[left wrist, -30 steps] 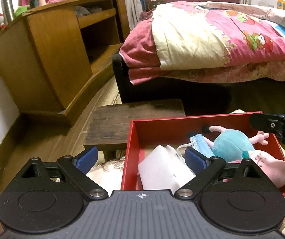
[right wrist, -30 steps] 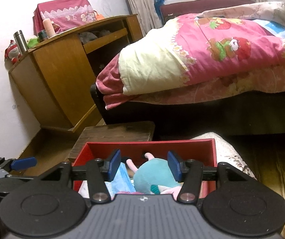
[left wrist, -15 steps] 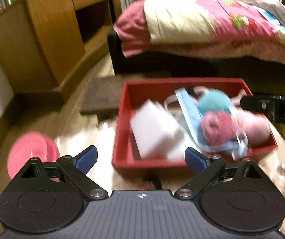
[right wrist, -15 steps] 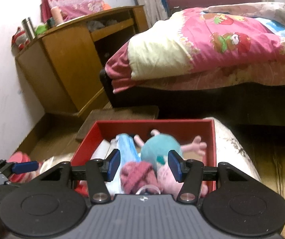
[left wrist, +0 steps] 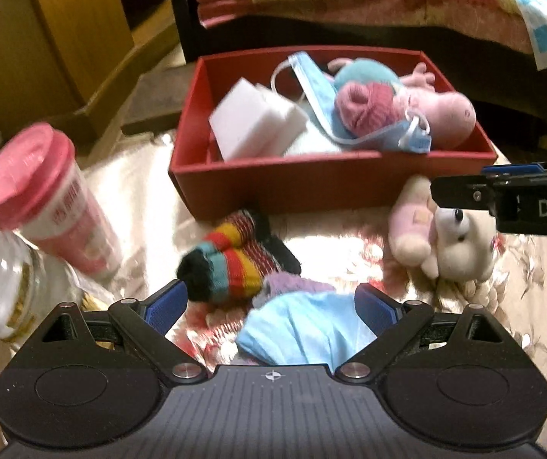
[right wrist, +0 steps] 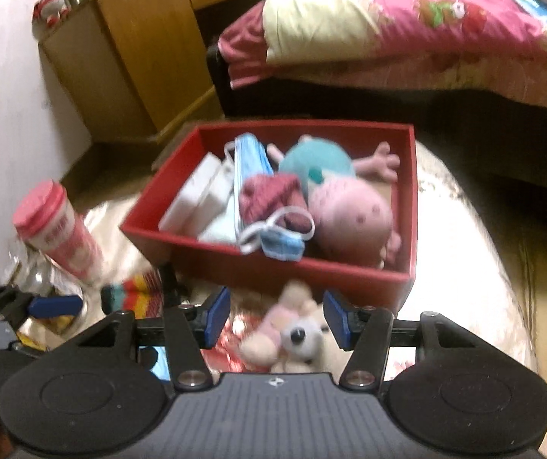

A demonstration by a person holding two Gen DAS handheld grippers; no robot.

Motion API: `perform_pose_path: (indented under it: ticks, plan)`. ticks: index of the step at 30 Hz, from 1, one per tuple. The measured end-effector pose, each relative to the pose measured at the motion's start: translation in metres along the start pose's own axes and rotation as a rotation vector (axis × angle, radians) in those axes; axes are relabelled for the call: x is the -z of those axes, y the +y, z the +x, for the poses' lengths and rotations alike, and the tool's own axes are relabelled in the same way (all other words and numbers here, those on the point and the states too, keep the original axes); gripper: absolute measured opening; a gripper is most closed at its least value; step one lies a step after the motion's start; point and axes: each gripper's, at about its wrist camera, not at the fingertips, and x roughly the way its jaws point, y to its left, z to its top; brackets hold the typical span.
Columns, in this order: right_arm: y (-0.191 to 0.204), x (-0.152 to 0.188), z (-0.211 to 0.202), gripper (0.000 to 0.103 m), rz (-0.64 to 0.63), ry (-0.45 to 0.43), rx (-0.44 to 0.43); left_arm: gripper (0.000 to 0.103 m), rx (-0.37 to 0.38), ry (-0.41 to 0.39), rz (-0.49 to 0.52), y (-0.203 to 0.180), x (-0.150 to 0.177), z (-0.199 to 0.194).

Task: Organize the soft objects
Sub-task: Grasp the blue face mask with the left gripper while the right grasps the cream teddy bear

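A red box (left wrist: 330,183) (right wrist: 273,267) holds a white sponge (left wrist: 250,122), a blue face mask (left wrist: 319,95), a pink knit ball (left wrist: 361,109) and a pink pig plush (left wrist: 453,114). In front of it lie a striped sock (left wrist: 231,264), a light blue cloth (left wrist: 304,329) and a white and pink dog plush (left wrist: 441,244) (right wrist: 292,336). My left gripper (left wrist: 271,310) is open above the blue cloth. My right gripper (right wrist: 277,317) is open above the dog plush; it also shows in the left wrist view (left wrist: 502,195).
A pink-lidded cup (left wrist: 51,199) (right wrist: 55,225) and a glass jar (left wrist: 2,287) stand at the left on the floral cloth (left wrist: 349,244). A wooden cabinet (right wrist: 139,57) and a bed with a pink quilt (right wrist: 426,26) lie behind.
Both grippers have tilted downward and pulled back, bringing the sock, blue cloth, dog plush, cup and jar into view. Both stay open.
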Motion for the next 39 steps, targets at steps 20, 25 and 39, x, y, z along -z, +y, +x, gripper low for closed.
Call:
perform_pose_path:
  ticks: [20, 25, 39]
  plan:
    - [-0.020, 0.004, 0.036, 0.039, -0.022, 0.099, 0.066, 0.076, 0.062, 0.142, -0.010, -0.016, 0.014, 0.047]
    - [-0.021, 0.004, 0.041, 0.039, -0.028, 0.114, 0.086, 0.053, 0.101, 0.130, -0.048, -0.004, 0.013, 0.039]
    - [-0.026, 0.006, 0.044, 0.040, -0.018, 0.131, 0.090, 0.030, 0.234, 0.110, -0.112, 0.009, 0.000, 0.015]
